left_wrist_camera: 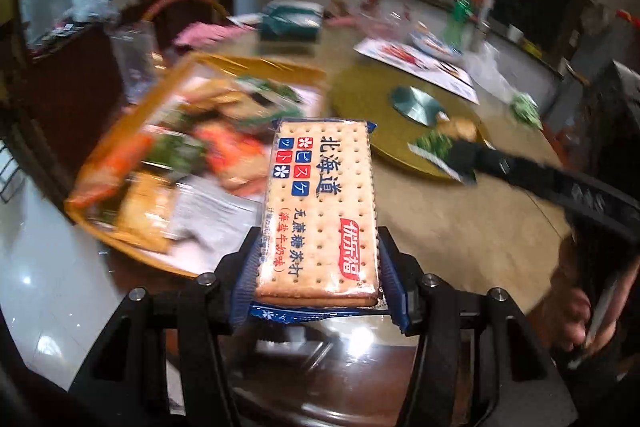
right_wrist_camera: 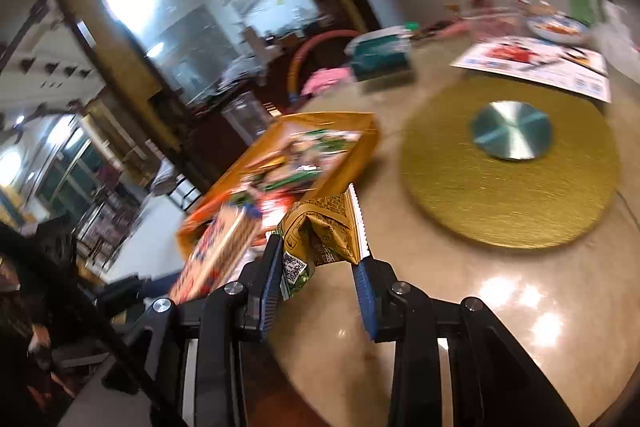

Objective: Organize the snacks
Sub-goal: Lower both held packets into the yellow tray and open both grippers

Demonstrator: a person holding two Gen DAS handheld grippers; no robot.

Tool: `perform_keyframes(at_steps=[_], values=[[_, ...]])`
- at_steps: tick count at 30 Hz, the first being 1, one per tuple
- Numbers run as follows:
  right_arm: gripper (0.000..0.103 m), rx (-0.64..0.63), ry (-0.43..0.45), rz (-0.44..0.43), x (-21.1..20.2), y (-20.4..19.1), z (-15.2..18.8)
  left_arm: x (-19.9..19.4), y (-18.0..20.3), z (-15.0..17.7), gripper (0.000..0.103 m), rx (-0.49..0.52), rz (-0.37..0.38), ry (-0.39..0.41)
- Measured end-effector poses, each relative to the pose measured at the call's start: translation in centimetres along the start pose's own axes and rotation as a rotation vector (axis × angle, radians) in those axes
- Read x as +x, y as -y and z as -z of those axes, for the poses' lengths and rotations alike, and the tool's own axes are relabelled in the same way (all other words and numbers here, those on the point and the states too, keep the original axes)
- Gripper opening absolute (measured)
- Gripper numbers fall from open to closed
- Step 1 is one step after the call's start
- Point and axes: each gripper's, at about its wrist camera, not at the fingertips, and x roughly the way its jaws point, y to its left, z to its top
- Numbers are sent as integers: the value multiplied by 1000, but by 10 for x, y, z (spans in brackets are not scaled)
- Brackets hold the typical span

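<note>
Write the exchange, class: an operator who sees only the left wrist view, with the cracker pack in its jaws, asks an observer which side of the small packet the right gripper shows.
Operator: What faces the right camera?
Observer: The gold-green packet shows its printed back, with a QR code near the left finger.
Operator: Is the right gripper closed on it?
Observer: Yes, both pads press it, creasing the foil.
Operator: Can it see my cracker pack?
Observer: Yes, beside the orange box, blurred.
</note>
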Motion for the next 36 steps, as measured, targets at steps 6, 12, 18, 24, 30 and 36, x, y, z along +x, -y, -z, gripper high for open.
perform_keyframes(at_steps=[6,12,18,24,30,36], values=[[34,-74,-56,-42,47,-42,-3,3,-45,-4,56,-58,-149,32],[34,-119,-104,-23,83,-63,-10,14,-71,-4,56,-80,-212,35],[34,-151,-127,11,105,-74,-12,23,-78,-7,56,-66,-243,40],[34,-165,-154,50,118,-75,-6,33,-83,-5,56,-63,-270,30],[34,-184,-172,76,127,-79,-3,38,-92,-6,56,-81,-243,10],[40,-202,-192,87,136,-83,2,47,-98,-5,58,-90,-209,-14]])
